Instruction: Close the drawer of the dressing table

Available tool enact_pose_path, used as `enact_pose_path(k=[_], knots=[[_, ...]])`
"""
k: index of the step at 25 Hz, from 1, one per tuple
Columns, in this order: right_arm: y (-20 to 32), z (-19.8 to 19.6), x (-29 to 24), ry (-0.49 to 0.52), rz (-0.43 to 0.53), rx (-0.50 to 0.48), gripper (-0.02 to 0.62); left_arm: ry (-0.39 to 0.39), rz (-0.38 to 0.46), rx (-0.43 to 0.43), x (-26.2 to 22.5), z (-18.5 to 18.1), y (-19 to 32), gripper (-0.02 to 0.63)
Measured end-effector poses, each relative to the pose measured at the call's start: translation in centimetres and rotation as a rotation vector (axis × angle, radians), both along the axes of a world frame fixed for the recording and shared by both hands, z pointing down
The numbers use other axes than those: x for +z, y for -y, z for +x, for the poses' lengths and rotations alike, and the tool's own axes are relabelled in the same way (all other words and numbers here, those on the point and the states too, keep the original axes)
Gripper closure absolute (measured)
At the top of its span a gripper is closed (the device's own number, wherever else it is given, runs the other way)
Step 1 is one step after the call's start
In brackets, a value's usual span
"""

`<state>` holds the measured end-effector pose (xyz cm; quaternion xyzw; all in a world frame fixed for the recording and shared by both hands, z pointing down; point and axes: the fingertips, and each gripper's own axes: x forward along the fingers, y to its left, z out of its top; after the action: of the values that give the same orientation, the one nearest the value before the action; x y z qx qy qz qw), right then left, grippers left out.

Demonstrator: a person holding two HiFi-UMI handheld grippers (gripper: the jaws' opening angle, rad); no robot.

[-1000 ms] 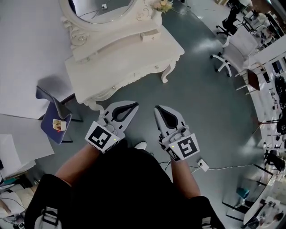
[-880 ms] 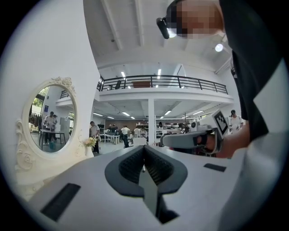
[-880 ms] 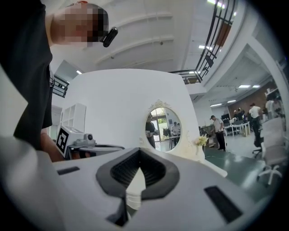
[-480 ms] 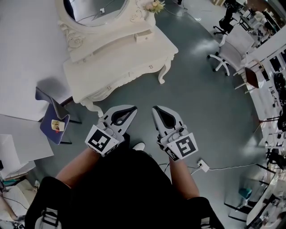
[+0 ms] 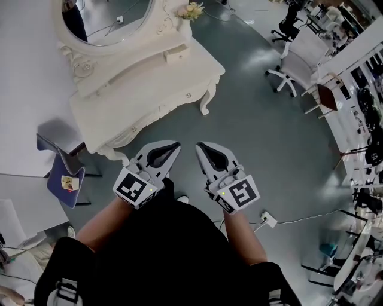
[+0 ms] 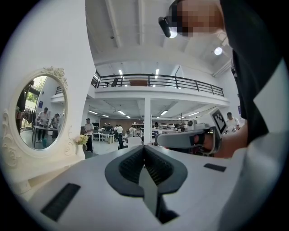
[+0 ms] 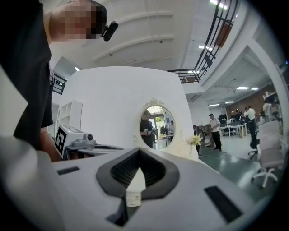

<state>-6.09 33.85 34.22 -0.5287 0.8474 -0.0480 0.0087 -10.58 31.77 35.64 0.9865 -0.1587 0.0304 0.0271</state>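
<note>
The cream dressing table (image 5: 143, 89) with its oval mirror (image 5: 105, 21) stands at the upper left of the head view. A small drawer (image 5: 178, 54) on its upper tier seems to stick out a little. The front drawers' knobs (image 5: 188, 95) sit flush. My left gripper (image 5: 173, 145) and right gripper (image 5: 200, 146) are held side by side over the floor, short of the table, both shut and empty. In the left gripper view the mirror (image 6: 40, 113) shows at the left beyond the left gripper (image 6: 144, 146). In the right gripper view it (image 7: 156, 126) lies straight ahead of the right gripper (image 7: 139, 150).
A blue chair (image 5: 60, 173) with a small item on it stands left of the table. A white office chair (image 5: 287, 66) and desks line the right side. A power strip with its cable (image 5: 268, 220) lies on the floor at my right. Flowers (image 5: 188, 11) sit on the table's corner.
The table has slid left in the head view, so more of the mirror shows. Both grippers stay side by side and shut, a little lower in the picture.
</note>
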Motion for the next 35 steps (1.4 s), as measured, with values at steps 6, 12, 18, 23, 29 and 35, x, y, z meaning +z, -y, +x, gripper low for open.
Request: enact_pose_path(k=[6,12,18,23,29,35], knots=[[4.8,1.6,-0.1,-0.011,-0.014,0.017,0.592,-0.035,0.003,0.031,-0.6,1.8,4.9,0.611],[10.4,1.9,0.1,-0.016,-0.036,0.024,0.592,-0.036,-0.009,0.048,-0.2,2.0,10.5,0.611],[15.0,1.9,0.5,-0.022,-0.055,0.038,0.592,-0.049,-0.006,0.073,-0.3,2.4,15.3,0.611],[18.3,2.0,0.9,-0.024,-0.07,0.054,0.592,-0.037,-0.023,0.078,0.3,2.4,18.9,0.611],[21.0,2.1,1.3,-0.018,-0.079,0.067,0.592,-0.047,-0.021,0.092,0.5,2.8,21.9,0.611],[22.5,4.5,2.2,-0.004,-0.084,0.069,0.592,-0.031,-0.041,0.081,1.4,4.5,23.6,0.611]])
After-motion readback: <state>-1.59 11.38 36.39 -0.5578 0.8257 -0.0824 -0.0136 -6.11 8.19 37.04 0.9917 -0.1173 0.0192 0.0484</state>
